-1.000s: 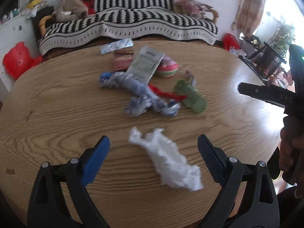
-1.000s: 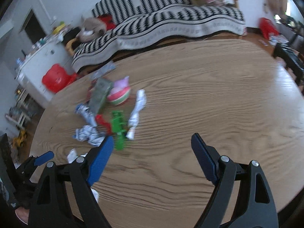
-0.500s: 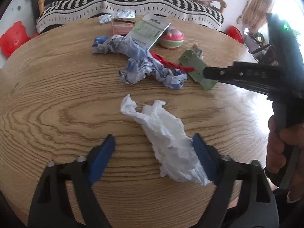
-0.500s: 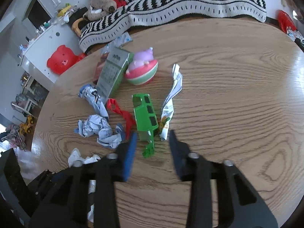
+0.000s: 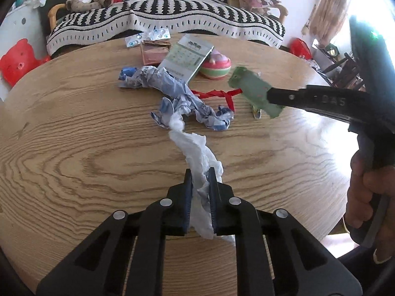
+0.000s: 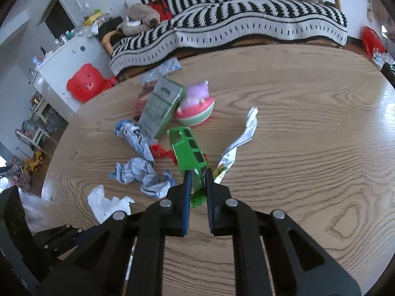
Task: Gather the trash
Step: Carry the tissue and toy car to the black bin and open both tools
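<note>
Nearest in the left wrist view, the left gripper (image 5: 199, 180) has its blue pads pressed together on the near end of a crumpled white tissue (image 5: 195, 148), which trails away across the wooden table (image 5: 74, 160) toward the far clutter.

In the right wrist view, the right gripper (image 6: 197, 181) is clamped on the near end of a green toy bus (image 6: 188, 151); from the left camera the bus looks lifted clear of the table, though the angle makes that hard to be sure of. A person's hand (image 5: 367, 197) grips that tool's handle at the right edge.

Just beyond the tissue lies a wad of blue-and-white paper (image 5: 187, 103), with a red ribbon (image 5: 217, 95) to its right. A twisted silvery wrapper (image 6: 243, 135) lies just right of the bus.

Farther off, a grey-green box (image 5: 188, 58) leans beside a pink and green round toy (image 5: 216, 65), with a small pink carton (image 5: 154, 53) to its left and a blister pack (image 5: 148, 37) at the table's far edge. Behind the table stands a sofa with a black-and-white striped throw (image 5: 172, 22).
</note>
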{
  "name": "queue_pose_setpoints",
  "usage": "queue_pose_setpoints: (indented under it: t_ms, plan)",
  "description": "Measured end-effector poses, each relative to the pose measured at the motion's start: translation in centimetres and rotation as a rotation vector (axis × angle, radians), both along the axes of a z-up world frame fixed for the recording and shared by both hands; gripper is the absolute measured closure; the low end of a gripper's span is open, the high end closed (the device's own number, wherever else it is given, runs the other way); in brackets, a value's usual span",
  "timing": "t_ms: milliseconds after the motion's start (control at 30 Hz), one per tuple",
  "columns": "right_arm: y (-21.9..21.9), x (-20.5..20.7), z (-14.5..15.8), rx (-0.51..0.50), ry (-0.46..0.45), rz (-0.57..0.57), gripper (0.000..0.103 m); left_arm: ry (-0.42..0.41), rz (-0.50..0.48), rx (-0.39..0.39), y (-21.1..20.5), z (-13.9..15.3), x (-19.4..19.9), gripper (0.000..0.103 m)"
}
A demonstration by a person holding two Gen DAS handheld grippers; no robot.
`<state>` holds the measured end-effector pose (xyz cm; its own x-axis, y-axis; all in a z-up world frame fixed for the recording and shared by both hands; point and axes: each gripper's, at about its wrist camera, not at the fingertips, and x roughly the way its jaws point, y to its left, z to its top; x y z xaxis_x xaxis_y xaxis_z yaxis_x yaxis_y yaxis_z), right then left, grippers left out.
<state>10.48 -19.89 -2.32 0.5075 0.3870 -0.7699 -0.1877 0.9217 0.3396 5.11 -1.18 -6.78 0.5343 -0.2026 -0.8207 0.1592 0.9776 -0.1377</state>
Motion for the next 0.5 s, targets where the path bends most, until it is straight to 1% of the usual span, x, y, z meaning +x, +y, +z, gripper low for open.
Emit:
queue_pose_setpoints:
  t_ms: [267, 367, 500]
  plan:
    - [-3.0, -0.5, 1.1, 0.019, -0.024, -0.067, 0.091, -0.025, 0.003, -0.013, -0.5, 1.2, 0.2, 0.092]
    - [-4.4, -1.0, 1.6, 0.025, -0.030, -0.089, 0.091, -0.041, -0.015, -0.013, -1.5, 1.9, 0.2, 0.092]
    - [-7.5, -2.5, 2.5, 0.035, -0.048, -0.134, 0.091, -0.064, -0.045, -0.010, -3.5, 2.6, 0.0, 0.092]
